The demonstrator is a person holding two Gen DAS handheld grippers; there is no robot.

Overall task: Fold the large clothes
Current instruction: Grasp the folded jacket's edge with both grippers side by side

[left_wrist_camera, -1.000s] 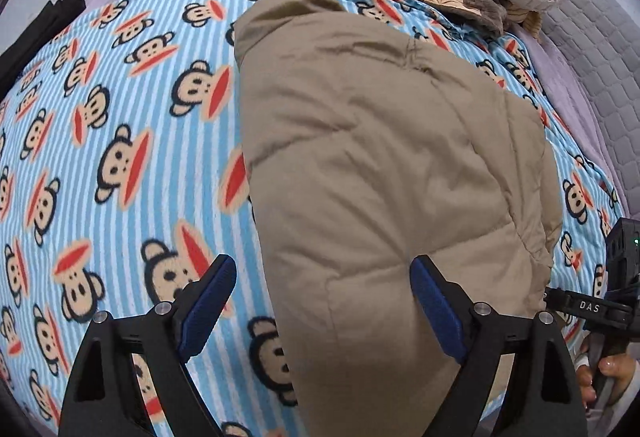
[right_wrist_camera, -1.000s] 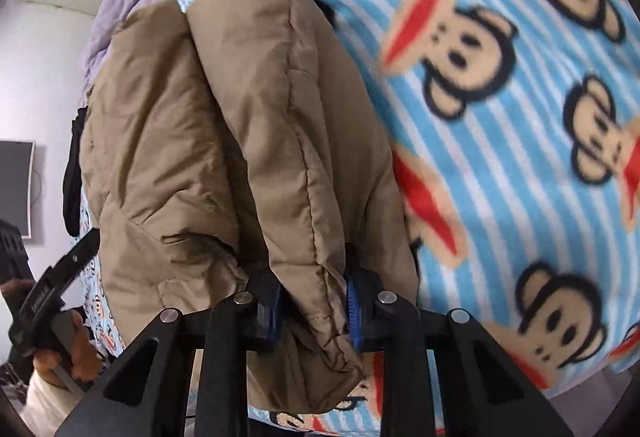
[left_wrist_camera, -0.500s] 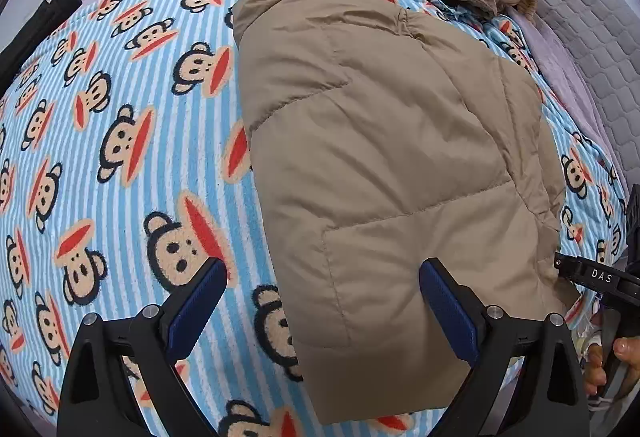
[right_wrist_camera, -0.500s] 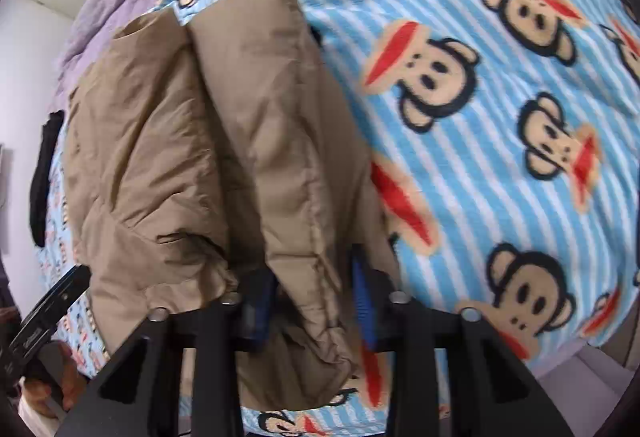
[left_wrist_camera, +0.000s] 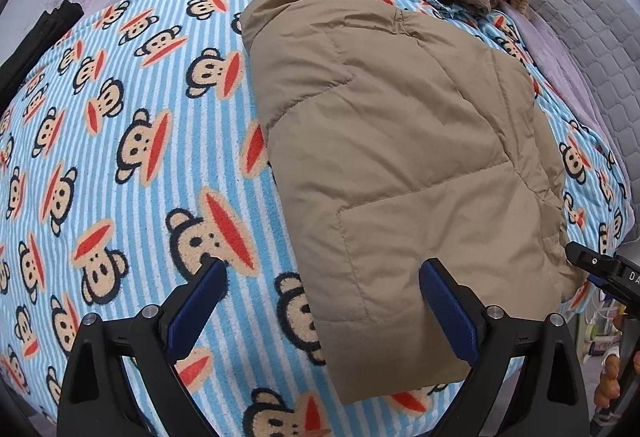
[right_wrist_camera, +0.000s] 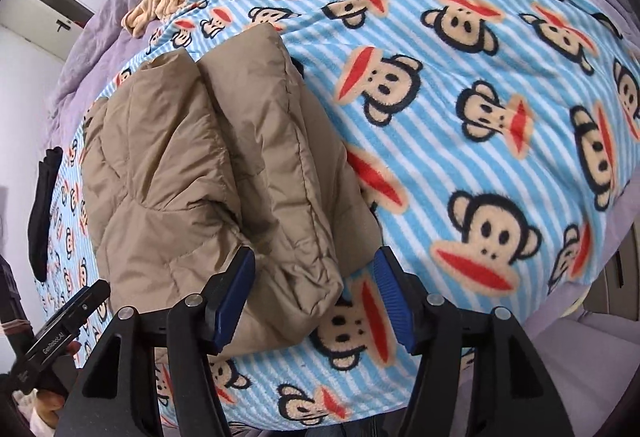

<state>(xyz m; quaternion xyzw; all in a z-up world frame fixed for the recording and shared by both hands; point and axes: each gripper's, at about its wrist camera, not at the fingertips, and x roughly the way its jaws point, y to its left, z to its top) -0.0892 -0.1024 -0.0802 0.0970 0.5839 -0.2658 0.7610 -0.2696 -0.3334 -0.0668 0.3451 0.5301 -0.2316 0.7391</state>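
Folded tan quilted puffer jacket lying near the bed's front edge

Both grippers, left and right, are hanging released, grasping nothing; next probably needs regrasping for another fold.

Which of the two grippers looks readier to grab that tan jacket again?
Probably the right hand-held gripper: it is open with the jacket's corner between its fingers. The left hangs open over one edge.
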